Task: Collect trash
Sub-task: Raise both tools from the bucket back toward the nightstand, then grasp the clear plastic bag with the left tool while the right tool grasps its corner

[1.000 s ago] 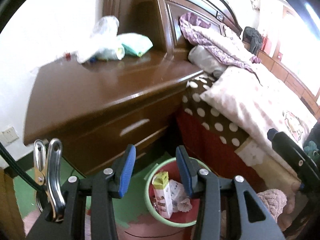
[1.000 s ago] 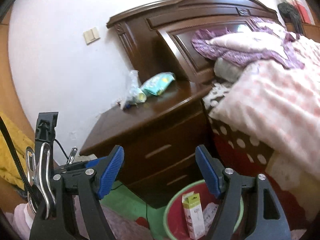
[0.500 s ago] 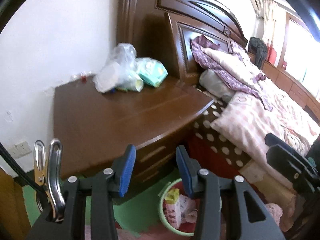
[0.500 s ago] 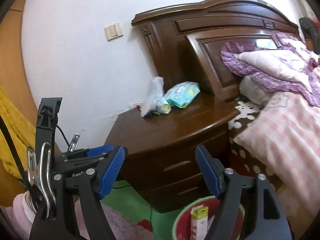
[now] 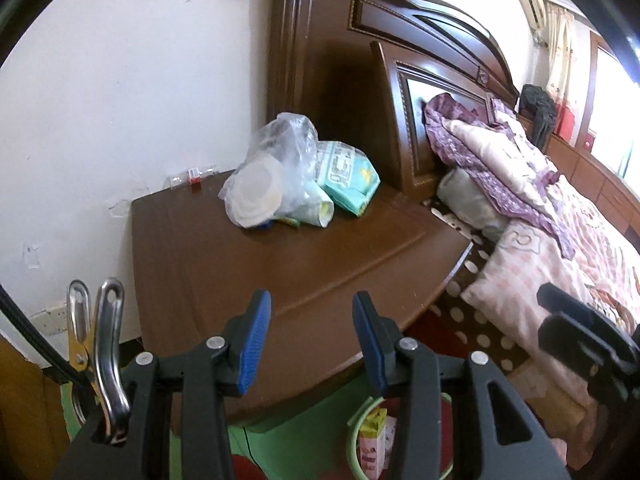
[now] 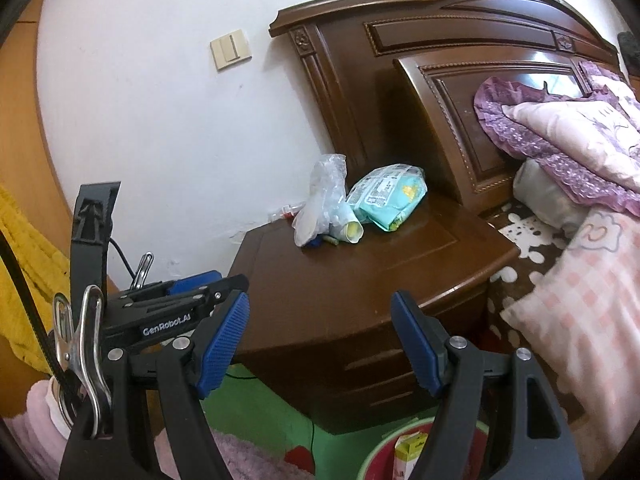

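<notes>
While its blue pads stand apart with nothing between them, the left hand-held gripper (image 5: 311, 338) hangs over the near edge of the brown desk (image 5: 304, 264). Beyond the right hand-held gripper (image 6: 320, 344), whose blue pads are spread wider and also hold nothing, the same desk (image 6: 360, 280) shows with its drawer fronts. On the desk's far side, at about 12 o'clock from the left gripper, lies the trash: a crumpled clear plastic bag (image 5: 276, 168) with a round white lid and a paper cup inside, touching a pale green packet (image 5: 347, 174) just at its 3 o'clock. In the right wrist view the clear plastic bag (image 6: 326, 208) and the pale green packet (image 6: 386, 196) sit toward 12 o'clock, near the headboard (image 6: 460, 80). A small clear item with a red part (image 5: 192, 174) lies at the desk's back edge by the wall, at 10 o'clock from the bag. Down at 6 o'clock, on the green floor beside the desk, stands a green-rimmed bin (image 5: 360, 424) holding a small carton (image 5: 374, 440); the right wrist view shows the bin's rim (image 6: 380, 454) too. At 3 o'clock lies the bed (image 5: 560, 240) with pink and purple bedding.
</notes>
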`<action>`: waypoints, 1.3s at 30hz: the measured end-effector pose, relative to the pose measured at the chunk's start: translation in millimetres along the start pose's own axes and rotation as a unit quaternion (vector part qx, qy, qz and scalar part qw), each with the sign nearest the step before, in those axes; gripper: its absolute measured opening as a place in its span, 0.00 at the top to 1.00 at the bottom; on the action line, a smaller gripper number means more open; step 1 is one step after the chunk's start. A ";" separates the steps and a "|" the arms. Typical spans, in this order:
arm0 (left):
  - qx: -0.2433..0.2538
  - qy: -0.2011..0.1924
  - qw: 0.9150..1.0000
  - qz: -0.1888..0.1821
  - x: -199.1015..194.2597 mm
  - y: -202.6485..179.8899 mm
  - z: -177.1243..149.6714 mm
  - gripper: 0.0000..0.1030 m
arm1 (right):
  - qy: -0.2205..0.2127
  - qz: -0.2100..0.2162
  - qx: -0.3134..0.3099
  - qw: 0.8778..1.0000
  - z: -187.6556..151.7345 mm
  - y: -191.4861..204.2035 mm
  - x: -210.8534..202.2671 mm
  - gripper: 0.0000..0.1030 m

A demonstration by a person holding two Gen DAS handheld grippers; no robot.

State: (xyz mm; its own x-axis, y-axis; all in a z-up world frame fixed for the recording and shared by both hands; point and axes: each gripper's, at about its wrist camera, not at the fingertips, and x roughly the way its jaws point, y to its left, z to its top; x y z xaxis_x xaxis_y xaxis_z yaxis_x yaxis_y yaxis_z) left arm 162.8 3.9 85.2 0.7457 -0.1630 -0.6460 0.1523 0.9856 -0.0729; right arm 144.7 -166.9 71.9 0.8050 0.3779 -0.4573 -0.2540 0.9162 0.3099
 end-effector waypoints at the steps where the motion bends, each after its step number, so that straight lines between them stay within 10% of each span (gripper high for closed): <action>1: 0.000 0.000 1.000 0.001 4.3 0.3 4.6 0.57 | 0.001 0.000 -0.001 1.000 1.2 -0.3 2.7 0.27; 20: -0.036 0.015 0.999 0.009 124.3 9.5 93.7 0.40 | 0.027 -0.003 -0.013 1.000 15.5 -38.6 82.3 0.27; 34: 0.026 0.028 0.992 0.121 198.9 6.6 112.1 0.39 | 0.052 0.016 0.018 0.998 1.2 -65.8 127.2 0.27; 39: 0.021 0.038 0.993 0.112 208.2 12.9 111.2 0.71 | 0.060 0.019 0.018 0.998 -1.8 -69.7 138.8 0.27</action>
State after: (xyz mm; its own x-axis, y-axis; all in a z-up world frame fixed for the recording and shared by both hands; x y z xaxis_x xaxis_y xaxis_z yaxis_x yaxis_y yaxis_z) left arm 392.2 -22.2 34.3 0.7137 0.0651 -0.6975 0.0164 0.9939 0.1095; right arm 273.2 -178.1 -14.7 0.7252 0.4272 -0.5399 -0.2619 0.8965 0.3574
